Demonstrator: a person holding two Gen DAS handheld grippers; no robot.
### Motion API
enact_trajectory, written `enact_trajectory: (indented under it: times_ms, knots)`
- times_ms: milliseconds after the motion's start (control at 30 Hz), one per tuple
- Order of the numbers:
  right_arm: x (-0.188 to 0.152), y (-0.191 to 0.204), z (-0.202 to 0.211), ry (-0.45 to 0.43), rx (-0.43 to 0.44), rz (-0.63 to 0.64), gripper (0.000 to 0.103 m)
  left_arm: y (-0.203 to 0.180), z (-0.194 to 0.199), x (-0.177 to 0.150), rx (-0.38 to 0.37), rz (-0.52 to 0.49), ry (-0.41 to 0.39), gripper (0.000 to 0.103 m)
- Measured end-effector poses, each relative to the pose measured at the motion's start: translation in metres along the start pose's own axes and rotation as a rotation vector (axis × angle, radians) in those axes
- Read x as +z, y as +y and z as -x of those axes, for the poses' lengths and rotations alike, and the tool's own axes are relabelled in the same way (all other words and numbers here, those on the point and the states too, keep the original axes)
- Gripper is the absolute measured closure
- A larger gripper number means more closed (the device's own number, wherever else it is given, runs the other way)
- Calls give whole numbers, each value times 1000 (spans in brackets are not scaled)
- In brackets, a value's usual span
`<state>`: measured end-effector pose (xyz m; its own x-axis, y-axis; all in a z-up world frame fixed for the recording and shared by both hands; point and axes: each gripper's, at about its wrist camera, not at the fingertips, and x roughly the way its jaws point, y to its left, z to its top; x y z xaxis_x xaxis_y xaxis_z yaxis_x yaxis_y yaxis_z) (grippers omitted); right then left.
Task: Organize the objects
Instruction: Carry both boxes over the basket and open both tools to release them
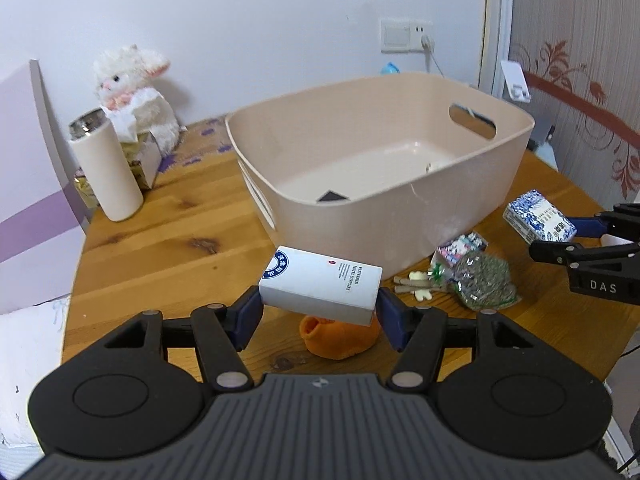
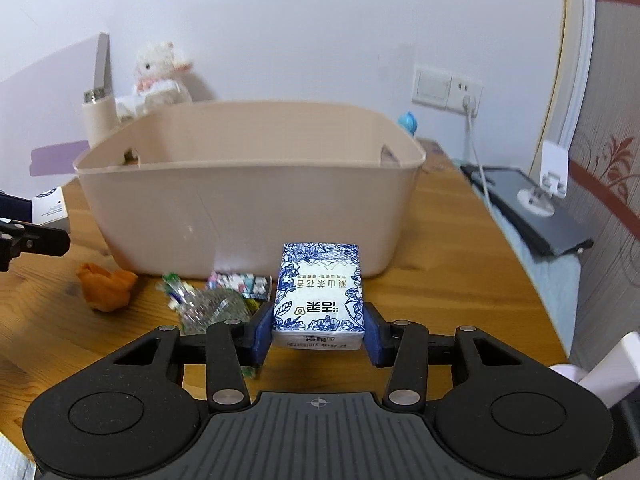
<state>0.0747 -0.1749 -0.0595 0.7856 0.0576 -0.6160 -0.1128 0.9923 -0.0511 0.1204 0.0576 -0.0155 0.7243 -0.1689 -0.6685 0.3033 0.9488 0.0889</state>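
- Left gripper point(image 1: 320, 312) is clamped on a white rectangular cardboard box with a blue round emblem point(image 1: 320, 286), blue pads pressing its two short ends; the box hangs clear of the wooden tabletop point(image 1: 160, 240), long axis running left to right across the frame, slightly tilted.
- Right gripper point(image 2: 318, 330) is clamped on a blue-and-white floral-printed packet point(image 2: 318, 292), gripped across its width; its long axis points away from the camera toward the frame centre.
- Beige plastic storage bin with cut-out handles point(image 1: 400, 200) sits directly beyond both held items. In the left view its near wall rises just behind the white box; in the right view its near wall point(image 2: 248, 216) fills the middle of the frame.
- A dark flat item point(image 1: 331, 197) lies on the bin floor.
- An orange soft item point(image 1: 340, 338), a clear bag of dried greens point(image 1: 482, 280) and a small printed sachet point(image 1: 460, 246) lie loose on the table in front of the bin.
- Judgement: both loads need lifting above the rim, then forward; neither arm looks clearly nearer.
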Motion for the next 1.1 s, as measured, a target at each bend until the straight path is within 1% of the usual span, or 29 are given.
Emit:
enact_trajectory:
  times_ms: [133, 333, 467, 600, 733, 867, 1000, 1100]
  knots:
    - [9, 5, 18, -55, -15, 25, 60, 0, 17, 6, 30, -1, -51, 39]
    - [32, 8, 40, -155, -18, 54, 60, -1, 30, 22, 30, 2, -105, 39]
    - [52, 9, 44, -207, -18, 62, 60, -3, 33, 39, 27, 10, -140, 39]
    - [70, 7, 40, -238, -10, 53, 60, -6, 26, 56, 33, 14, -162, 39]
    - [82, 5, 27, -239, 11, 44, 60, -10, 8, 70, 74, 6, -150, 39]
    - [89, 9, 7, -217, -15, 81, 60, -13, -17, 81, 84, -7, -122, 39]
    - [95, 10, -13, -177, -2, 83, 60, -15, -48, 89, 84, 7, -72, 39]
    - [97, 9, -30, -142, -11, 78, 60, -18, -67, 93, 95, 4, -49, 39]
